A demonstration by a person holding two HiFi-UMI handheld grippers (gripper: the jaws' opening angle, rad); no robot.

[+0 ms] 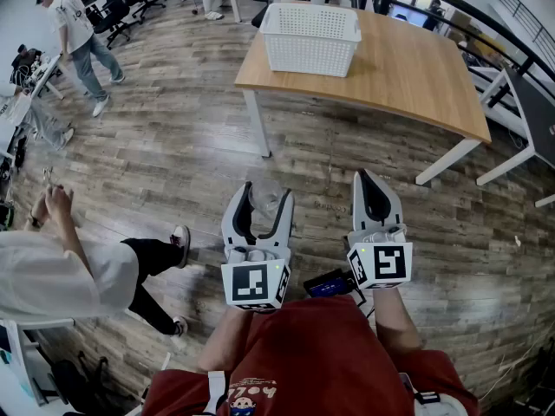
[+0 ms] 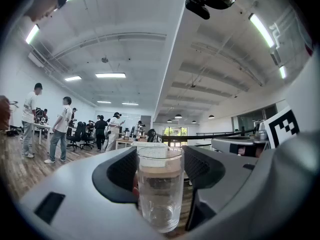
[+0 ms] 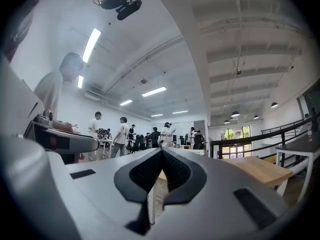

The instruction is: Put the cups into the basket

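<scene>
One clear cup (image 1: 264, 199) is up off the ground, clamped upright between the jaws of the left gripper (image 1: 262, 192), while the right gripper (image 1: 370, 178) rides alongside with jaws pinched together on nothing. Delivery looks barely begun: the white basket (image 1: 308, 55) sits well ahead of both grippers on the wooden table (image 1: 408, 68) and looks empty from here. Open floor (image 1: 173, 163) lies ahead, but there's a bystander's leg (image 1: 152, 263) just off the left gripper's outer side, and the table's near edge to clear.
</scene>
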